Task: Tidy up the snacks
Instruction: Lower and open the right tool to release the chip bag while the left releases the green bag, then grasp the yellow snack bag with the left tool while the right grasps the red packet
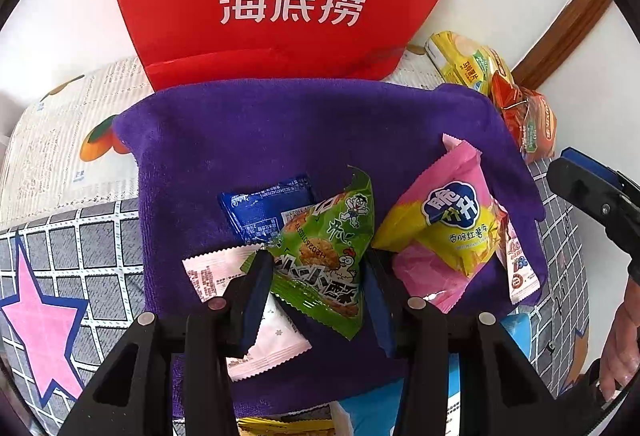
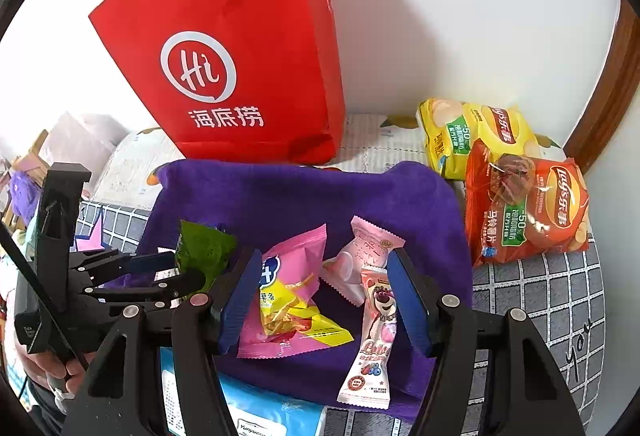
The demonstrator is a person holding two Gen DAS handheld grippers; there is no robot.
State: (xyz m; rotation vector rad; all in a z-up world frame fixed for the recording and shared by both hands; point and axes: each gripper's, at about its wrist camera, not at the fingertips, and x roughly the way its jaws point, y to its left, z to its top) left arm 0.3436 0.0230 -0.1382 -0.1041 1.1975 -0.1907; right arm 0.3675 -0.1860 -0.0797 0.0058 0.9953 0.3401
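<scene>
Our left claw (image 1: 316, 272) grips the green snack packet (image 1: 324, 260) over the purple towel (image 1: 248, 140).
Our right claw (image 2: 320, 300) hangs wide open, holding nothing, straddling the pink-and-yellow packet (image 2: 292, 296) and the bear-print candy packet (image 2: 372, 332) on that towel. Farther off, yellow chip bag (image 2: 472, 134) and orange chip bag (image 2: 528, 212) lie right of the towel, beside the red paper bag (image 2: 240, 48) at the wall.

purple towel (image 1: 248, 140) | red bag (image 2: 240, 48) | grid cloth (image 2: 552, 288) | tissue pack (image 2: 256, 416)
</scene>
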